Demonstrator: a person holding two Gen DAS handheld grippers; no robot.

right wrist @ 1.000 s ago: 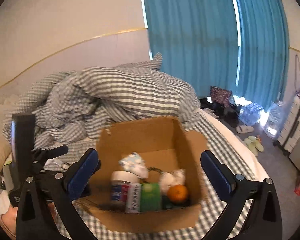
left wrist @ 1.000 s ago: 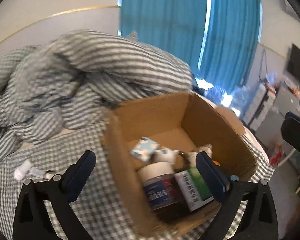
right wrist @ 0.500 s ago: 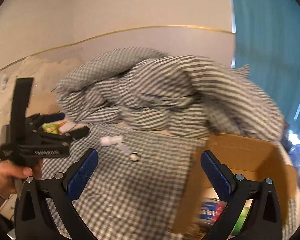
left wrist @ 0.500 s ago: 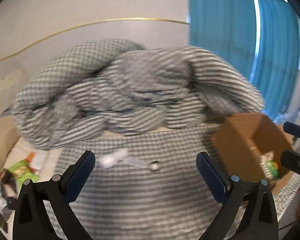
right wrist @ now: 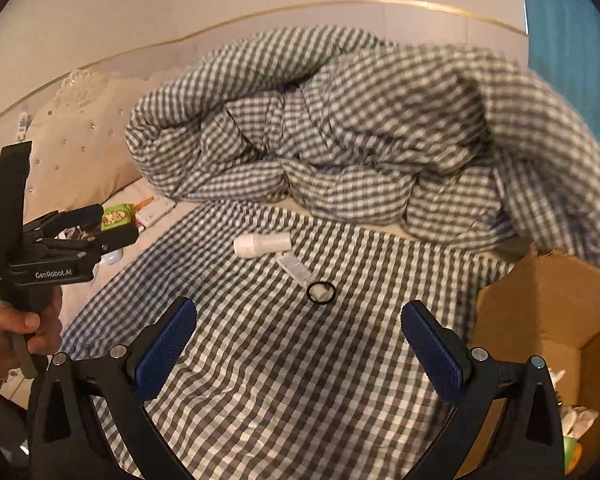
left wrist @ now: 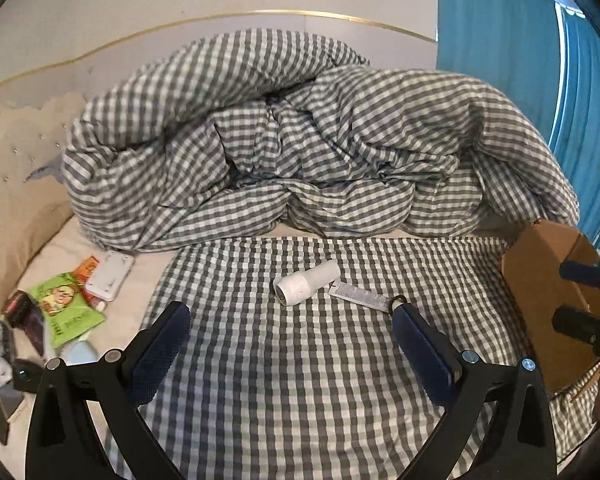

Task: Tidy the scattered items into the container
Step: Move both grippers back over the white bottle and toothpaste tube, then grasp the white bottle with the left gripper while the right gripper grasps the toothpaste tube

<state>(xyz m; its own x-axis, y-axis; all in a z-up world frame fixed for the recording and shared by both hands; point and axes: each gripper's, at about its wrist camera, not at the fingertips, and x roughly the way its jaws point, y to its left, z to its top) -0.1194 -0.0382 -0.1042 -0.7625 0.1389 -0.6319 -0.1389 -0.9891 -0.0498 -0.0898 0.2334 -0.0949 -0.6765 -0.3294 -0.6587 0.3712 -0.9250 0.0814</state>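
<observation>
A white bottle [left wrist: 306, 285] lies on its side on the checked sheet, with a small tube [left wrist: 360, 296] and a black ring [left wrist: 398, 303] just right of it. They also show in the right wrist view: bottle [right wrist: 262, 244], tube [right wrist: 296, 268], ring [right wrist: 321, 291]. The cardboard box [left wrist: 540, 300] stands at the right; in the right wrist view the box [right wrist: 548, 308] holds several items. My left gripper [left wrist: 292, 354] is open and empty, short of the bottle. My right gripper [right wrist: 300, 344] is open and empty, short of the ring.
A bunched checked duvet [left wrist: 300, 140] fills the back of the bed. Snack packets [left wrist: 66, 308] and a white device [left wrist: 110, 274] lie at the left by a cream pillow [left wrist: 16, 184]. The left gripper's body [right wrist: 56, 248] shows at the left of the right wrist view.
Both grippers have swung left, away from the box, and now face the bottle, tube and ring on the sheet. Both stayed open and empty.
</observation>
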